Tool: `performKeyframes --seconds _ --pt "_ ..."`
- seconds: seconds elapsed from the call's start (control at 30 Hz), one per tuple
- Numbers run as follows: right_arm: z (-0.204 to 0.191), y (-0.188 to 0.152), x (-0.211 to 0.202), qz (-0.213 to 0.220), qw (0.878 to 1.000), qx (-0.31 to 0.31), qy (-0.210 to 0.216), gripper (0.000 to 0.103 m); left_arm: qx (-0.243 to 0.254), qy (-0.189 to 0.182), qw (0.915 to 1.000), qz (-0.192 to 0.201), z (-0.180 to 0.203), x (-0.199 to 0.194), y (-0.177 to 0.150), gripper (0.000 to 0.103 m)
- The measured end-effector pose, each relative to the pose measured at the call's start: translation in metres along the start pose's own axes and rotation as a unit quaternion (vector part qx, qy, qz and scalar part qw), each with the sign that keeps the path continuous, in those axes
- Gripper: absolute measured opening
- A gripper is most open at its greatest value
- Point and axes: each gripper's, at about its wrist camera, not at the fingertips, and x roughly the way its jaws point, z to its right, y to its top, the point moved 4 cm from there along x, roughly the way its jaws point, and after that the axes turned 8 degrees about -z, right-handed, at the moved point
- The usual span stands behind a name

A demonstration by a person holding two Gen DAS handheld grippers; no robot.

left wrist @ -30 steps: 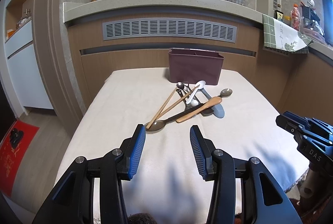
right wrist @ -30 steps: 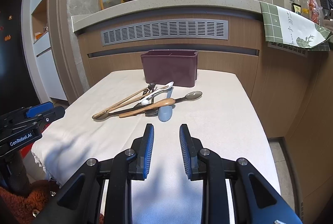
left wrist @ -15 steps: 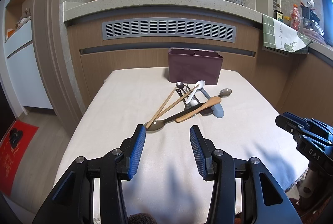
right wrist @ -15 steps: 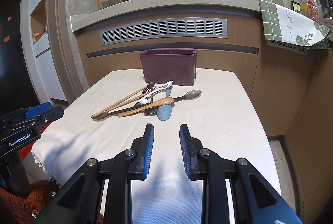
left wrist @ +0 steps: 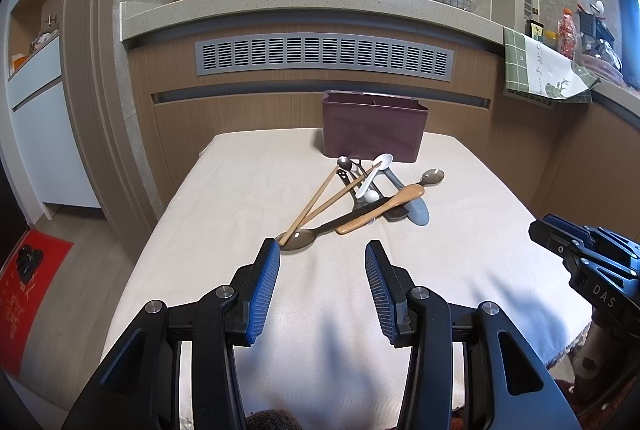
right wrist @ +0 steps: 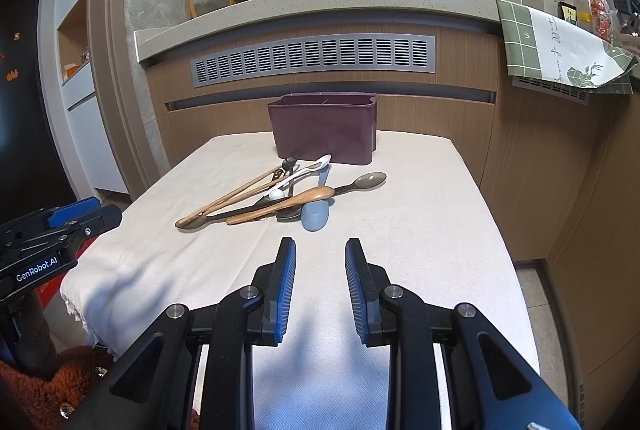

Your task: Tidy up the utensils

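Both tools are empty: the left tool (left wrist: 322, 282) has its blue-padded jaws spread wide, the right tool (right wrist: 320, 280) holds a narrower gap, and nothing sits between either pair. They hover side by side over the near part of the table (left wrist: 472, 230), which is covered in a pale cloth, each tipped downward toward the cloth and aimed at the work ahead. Just beyond the left tool's tips begins the heap of utensils (left wrist: 360, 194): a dark long-handled spoon (left wrist: 298, 239) nearest, a pair of wooden chopsticks (left wrist: 316, 200) crossing it, a wooden spoon (left wrist: 380, 210), a white spoon (left wrist: 374, 176), a pale blue-grey spoon (left wrist: 418, 212) and a couple of metal pieces tangled underneath. Farther ahead, past the heap and touching nothing but the cloth, stands the maroon divided utensil holder (left wrist: 372, 130); I can see no handle sticking up from it, so it looks empty from here. By my reckoning the sorting has not begun: everything lies loose on the cloth, and every piece has yet to go into the holder.
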Motion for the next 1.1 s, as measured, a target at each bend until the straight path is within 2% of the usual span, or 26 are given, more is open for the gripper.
performKeyframes --seconds 0.5,0.77,0.93,1.1 --pt "0.000 0.003 0.001 -0.001 1.000 0.003 -0.003 0.025 0.001 0.000 1.0000 -0.007 0.012 -0.003 -0.002 0.046" --pt "0.002 0.004 0.003 -0.003 1.000 0.006 -0.002 0.025 0.004 -0.011 0.9998 -0.016 0.010 0.000 0.003 0.046" --pt "0.004 0.007 0.005 -0.004 1.000 0.003 -0.005 0.025 0.011 -0.027 0.9993 -0.022 0.008 0.010 0.016 0.046" --pt "0.013 0.026 0.012 0.004 1.000 -0.002 -0.017 0.025 0.013 -0.032 0.9993 -0.017 -0.002 0.023 0.039 0.046"
